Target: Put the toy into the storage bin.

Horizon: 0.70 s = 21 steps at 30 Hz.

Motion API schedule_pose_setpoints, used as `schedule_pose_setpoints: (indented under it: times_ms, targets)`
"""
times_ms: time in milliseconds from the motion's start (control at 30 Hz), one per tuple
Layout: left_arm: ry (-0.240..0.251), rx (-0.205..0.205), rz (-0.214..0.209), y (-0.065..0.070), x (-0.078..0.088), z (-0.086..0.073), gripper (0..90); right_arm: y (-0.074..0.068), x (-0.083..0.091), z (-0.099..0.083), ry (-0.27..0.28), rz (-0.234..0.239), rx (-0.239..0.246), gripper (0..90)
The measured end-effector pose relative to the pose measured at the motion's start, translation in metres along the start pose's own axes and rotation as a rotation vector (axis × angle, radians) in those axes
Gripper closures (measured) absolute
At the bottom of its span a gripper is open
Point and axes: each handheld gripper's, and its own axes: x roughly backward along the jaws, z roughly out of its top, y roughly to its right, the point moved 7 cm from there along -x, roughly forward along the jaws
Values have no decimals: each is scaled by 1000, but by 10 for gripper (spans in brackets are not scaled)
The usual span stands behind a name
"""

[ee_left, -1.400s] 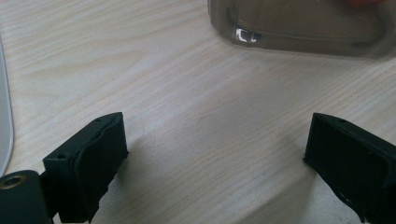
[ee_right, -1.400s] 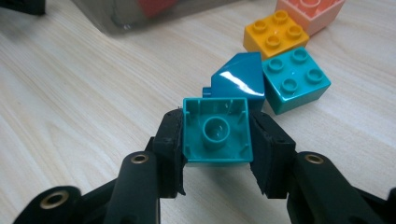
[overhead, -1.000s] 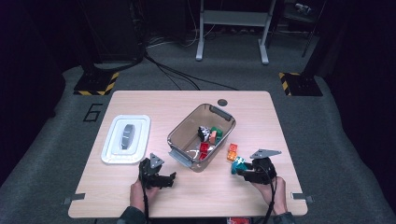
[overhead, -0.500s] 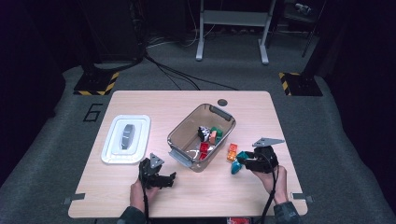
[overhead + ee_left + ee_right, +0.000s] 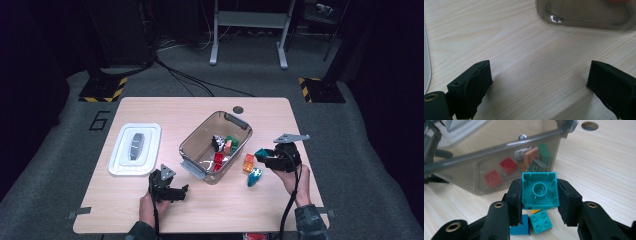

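Risen off the table, right claw pinches teal brick (hollow underside facing camera); left claw spread

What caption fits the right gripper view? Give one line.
Right claw clamps a teal square plastic brick, hollow underside to camera, before a smoky translucent plastic bin.

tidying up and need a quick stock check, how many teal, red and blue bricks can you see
teal bricks: 2, that one held in the right gripper, another on the table
red bricks: 2, with the second beside it, both in the bin
blue bricks: 1, on the table
total: 5
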Motion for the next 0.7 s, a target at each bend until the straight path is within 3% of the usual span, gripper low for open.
schedule_pose_setpoints:
  times_ms: [433, 700]
  targets:
    - [0, 0, 0, 0, 0, 0, 54, 1, 14, 44, 43, -14, 33, 586]
    - [0, 0, 0, 0, 0, 0, 54, -5, 11, 72, 56, 3, 57, 586]
